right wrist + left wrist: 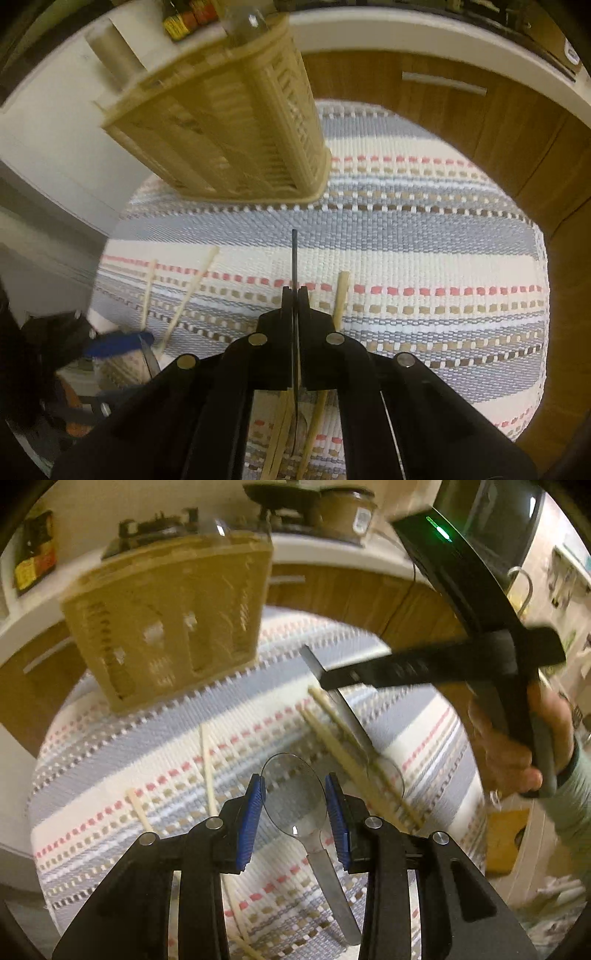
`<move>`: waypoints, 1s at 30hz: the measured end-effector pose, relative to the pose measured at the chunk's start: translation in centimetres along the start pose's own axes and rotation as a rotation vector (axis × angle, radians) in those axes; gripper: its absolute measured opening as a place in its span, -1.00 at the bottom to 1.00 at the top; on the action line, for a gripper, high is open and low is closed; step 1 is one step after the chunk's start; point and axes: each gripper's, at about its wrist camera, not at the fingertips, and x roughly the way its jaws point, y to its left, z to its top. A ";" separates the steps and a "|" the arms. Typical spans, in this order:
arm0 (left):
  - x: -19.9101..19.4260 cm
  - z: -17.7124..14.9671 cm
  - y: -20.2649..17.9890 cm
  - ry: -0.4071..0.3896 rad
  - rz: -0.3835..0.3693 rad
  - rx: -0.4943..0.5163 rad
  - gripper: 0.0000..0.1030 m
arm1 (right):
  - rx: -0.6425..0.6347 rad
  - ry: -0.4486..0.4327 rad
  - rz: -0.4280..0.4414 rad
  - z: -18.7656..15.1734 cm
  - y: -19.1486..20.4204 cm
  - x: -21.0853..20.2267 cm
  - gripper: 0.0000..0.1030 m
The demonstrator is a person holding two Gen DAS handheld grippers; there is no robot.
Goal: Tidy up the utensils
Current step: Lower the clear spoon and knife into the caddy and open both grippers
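Note:
A tan slotted utensil holder [166, 620] stands at the far side of a striped mat [147, 746]; it also shows in the right wrist view [236, 136]. My left gripper [295, 812] is open, its blue pads either side of a clear plastic spoon [295, 794] lying on the mat. My right gripper [294, 295] is shut on a clear utensil handle [294, 258], seen edge-on; in the left wrist view that utensil [347, 712] hangs tilted from the right gripper [325, 679] above the mat. Wooden chopsticks [347, 753] lie on the mat beside the spoon.
More chopsticks [208, 771] lie at the mat's left, also in the right wrist view [184, 299]. Wooden cabinets [480, 122] and a white counter [325, 550] with jars lie behind. A black appliance [491, 520] stands at the right.

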 end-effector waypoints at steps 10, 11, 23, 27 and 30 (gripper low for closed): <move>-6.6 4.0 1.1 -0.257 0.072 -0.047 -0.37 | -0.108 -0.346 0.067 1.7 2.3 -9.1 -0.97; -7.8 4.9 1.3 -0.296 0.099 -0.048 -0.37 | -0.116 -0.383 0.076 2.1 2.5 -10.1 -0.97; -14.9 14.3 2.0 -0.613 0.325 -0.033 -0.37 | -0.139 -0.608 0.146 8.6 5.2 -15.8 -0.97; -13.8 16.3 2.5 -0.664 0.411 -0.015 -0.37 | -0.142 -0.667 0.129 11.0 5.8 -15.8 -0.97; -12.2 17.2 3.5 -0.686 0.449 -0.010 -0.37 | -0.156 -0.702 0.101 12.1 6.3 -14.9 -0.97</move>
